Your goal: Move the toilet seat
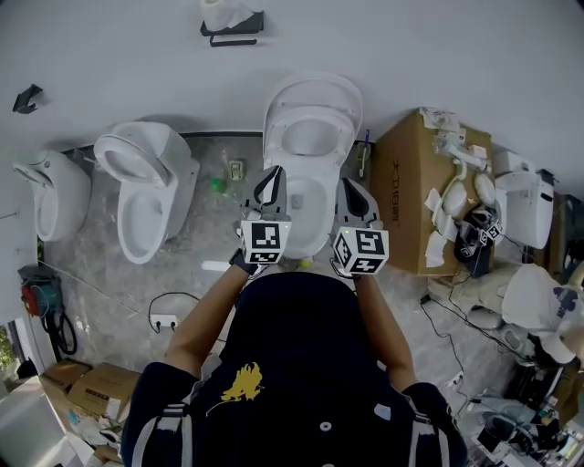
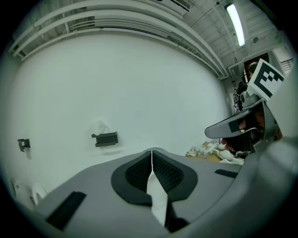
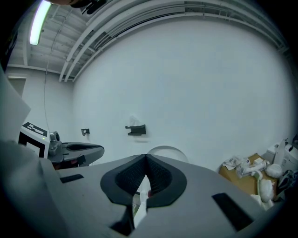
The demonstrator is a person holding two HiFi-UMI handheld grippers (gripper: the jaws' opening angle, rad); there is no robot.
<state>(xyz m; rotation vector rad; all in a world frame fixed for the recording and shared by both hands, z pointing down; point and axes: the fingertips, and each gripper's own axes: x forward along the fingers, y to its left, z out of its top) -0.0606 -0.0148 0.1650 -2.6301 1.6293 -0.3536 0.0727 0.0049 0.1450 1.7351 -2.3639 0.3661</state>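
Left gripper (image 1: 271, 182) and right gripper (image 1: 354, 191) both closed tight, just below upright toilet seat (image 1: 310, 137) at centre frame; could slam down if clipped.

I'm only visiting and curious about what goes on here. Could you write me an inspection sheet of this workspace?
Surface: grey marbled floor, crowded at the edges.
Job's things: middle toilet; its toilet seat looks raised toward the wall.
Clutter: spare toilets at left; cardboard box with white parts on top; small boxes lower left.
Grippers: left gripper and right gripper both shut, above the bowl.
Cables: power strip with a black cable on the floor.
Surroundings: white wall with a paper-roll holder.
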